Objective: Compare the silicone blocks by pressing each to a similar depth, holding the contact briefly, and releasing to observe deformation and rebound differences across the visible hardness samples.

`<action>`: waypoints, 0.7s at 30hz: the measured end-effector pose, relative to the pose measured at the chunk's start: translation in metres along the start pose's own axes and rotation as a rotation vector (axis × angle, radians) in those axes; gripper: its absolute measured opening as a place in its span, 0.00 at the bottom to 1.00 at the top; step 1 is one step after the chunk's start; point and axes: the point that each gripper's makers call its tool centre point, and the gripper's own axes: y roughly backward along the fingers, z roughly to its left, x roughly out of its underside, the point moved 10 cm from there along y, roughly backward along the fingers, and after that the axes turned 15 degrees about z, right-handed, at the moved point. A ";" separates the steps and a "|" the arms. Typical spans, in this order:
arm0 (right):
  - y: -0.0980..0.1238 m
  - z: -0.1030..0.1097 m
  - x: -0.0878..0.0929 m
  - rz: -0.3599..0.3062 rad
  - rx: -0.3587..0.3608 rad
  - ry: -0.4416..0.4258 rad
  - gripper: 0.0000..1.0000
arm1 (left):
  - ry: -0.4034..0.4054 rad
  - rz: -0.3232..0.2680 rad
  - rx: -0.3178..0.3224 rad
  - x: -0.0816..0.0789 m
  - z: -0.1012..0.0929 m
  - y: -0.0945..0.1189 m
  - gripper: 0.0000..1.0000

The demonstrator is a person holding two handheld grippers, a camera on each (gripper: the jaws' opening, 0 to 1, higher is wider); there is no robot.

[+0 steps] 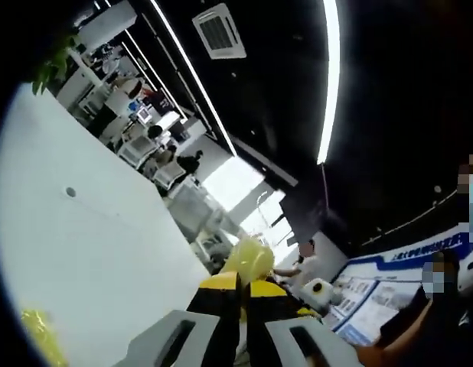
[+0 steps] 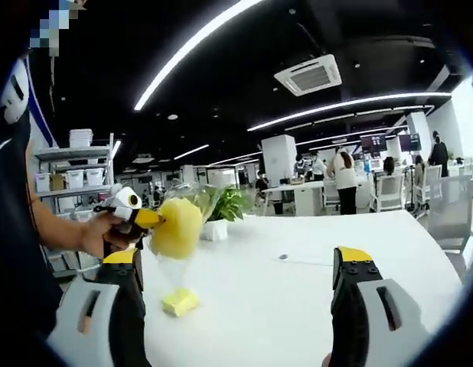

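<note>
table point(image 2: 298, 298): white | silicone block point(image 2: 180, 302): yellow | bagged block point(image 2: 177, 225): yellow, clear wrap | right gripper point(image 2: 240, 306): black jaws, yellow tips, grey bodies | plant point(image 2: 230, 205): green

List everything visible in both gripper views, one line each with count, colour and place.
Yellow silicone piece in clear plastic bag: one, yellow, held up above the table in the left gripper's tips.
Small yellow silicone block: one, yellow, lying on the table below the bag.
White table: one, white, wide surface under both.
Potted plant: one, green in white pot, far table edge.
Ceiling air vent: one, white, overhead.
Shelf rack with bins: one, white, behind the person.
People at desks: several, background.
Person's hand: one, gripping the left gripper.
Left gripper: yellow-tipped, shut on the bag.
Right gripper: yellow-tipped, open.
</note>
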 end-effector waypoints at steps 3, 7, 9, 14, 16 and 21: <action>0.013 -0.004 0.015 0.028 0.051 -0.018 0.97 | 0.043 -0.001 -0.015 0.003 0.005 -0.002 0.00; 0.029 -0.016 0.034 0.025 0.095 -0.035 0.97 | 0.117 -0.010 -0.041 0.010 0.015 -0.005 0.00; 0.034 -0.018 0.042 0.039 0.131 -0.019 0.97 | 0.161 -0.021 -0.055 0.014 0.022 -0.005 0.00; 0.046 -0.021 0.066 0.054 0.174 -0.052 0.97 | 0.279 -0.056 -0.072 0.026 0.043 -0.005 0.00; 0.049 -0.022 0.073 0.065 0.184 -0.059 0.97 | 0.308 -0.057 -0.064 0.032 0.053 -0.006 0.00; 0.058 -0.023 0.087 0.084 0.217 -0.077 0.97 | 0.402 -0.084 -0.085 0.045 0.069 -0.009 0.00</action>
